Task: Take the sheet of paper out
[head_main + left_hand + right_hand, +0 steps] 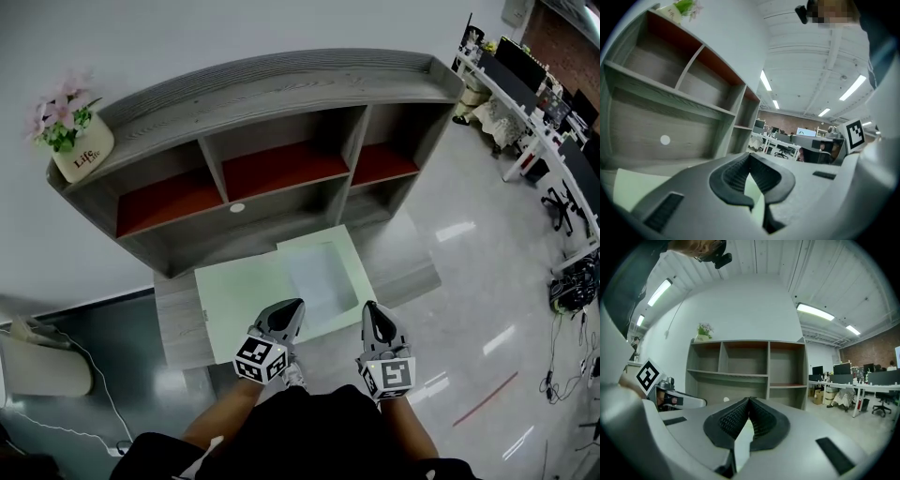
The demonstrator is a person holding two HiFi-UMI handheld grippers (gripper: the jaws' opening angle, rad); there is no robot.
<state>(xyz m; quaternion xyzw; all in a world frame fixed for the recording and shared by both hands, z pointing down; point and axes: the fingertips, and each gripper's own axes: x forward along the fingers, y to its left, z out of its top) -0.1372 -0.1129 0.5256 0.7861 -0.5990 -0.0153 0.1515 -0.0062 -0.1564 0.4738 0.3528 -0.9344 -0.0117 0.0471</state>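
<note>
A pale sheet of paper (321, 278) lies on a light green folder or mat (239, 286) on the grey desk (183, 328), below the shelf unit. My left gripper (289, 311) hovers at the green mat's near edge, close to the sheet's near left corner; its jaws are shut and empty (750, 157). To the right, at the sheet's near right corner, my right gripper (372, 313) points the same way. Its jaws also meet with nothing between them (749, 401). Neither gripper touches the paper.
A grey shelf unit (281, 89) with red-backed compartments stands behind the desk, a flower pot (80, 150) on its left end. A white round cap (237, 208) sits in the back panel. Office desks and chairs (525, 103) stand at the right, and cables (84, 394) lie at the left.
</note>
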